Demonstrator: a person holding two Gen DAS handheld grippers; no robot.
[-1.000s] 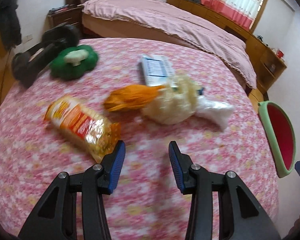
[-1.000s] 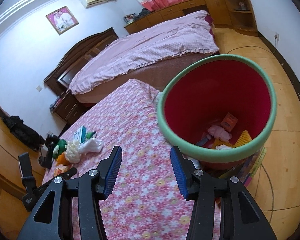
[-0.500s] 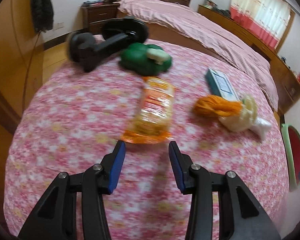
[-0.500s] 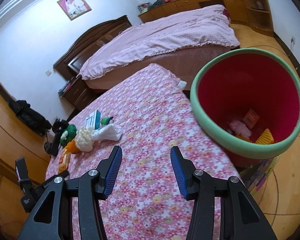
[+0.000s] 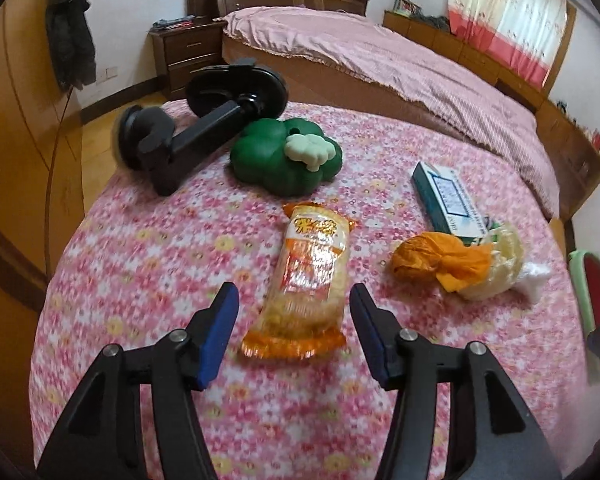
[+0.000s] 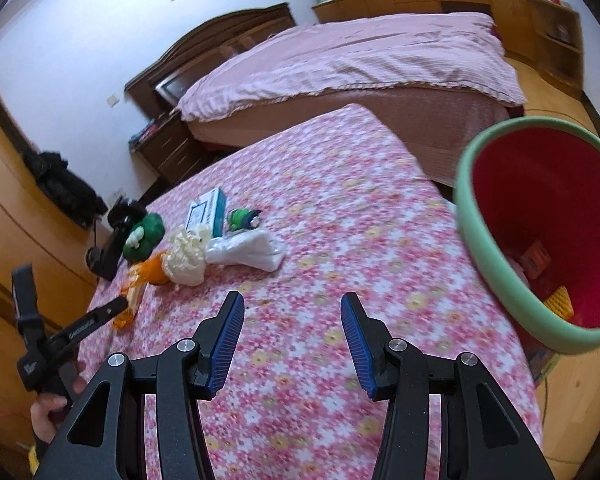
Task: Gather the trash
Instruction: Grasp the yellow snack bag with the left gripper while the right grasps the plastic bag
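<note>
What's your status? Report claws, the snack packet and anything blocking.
Left claw open, straddling snack packet, not gripping. Right claw open, empty, over tablecloth. Bin at right. Nothing blocking.

Pink floral tablecloth (image 5: 148,264) — orange-and-yellow snack packet (image 5: 310,276), green toy (image 5: 284,156) — red bin (image 6: 540,232), mint-green rim.

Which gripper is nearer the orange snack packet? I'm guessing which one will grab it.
Left. The left gripper is open with its fingers flanking the near end of the snack packet. The right gripper is open over bare tablecloth, nearer the red bin.
</note>
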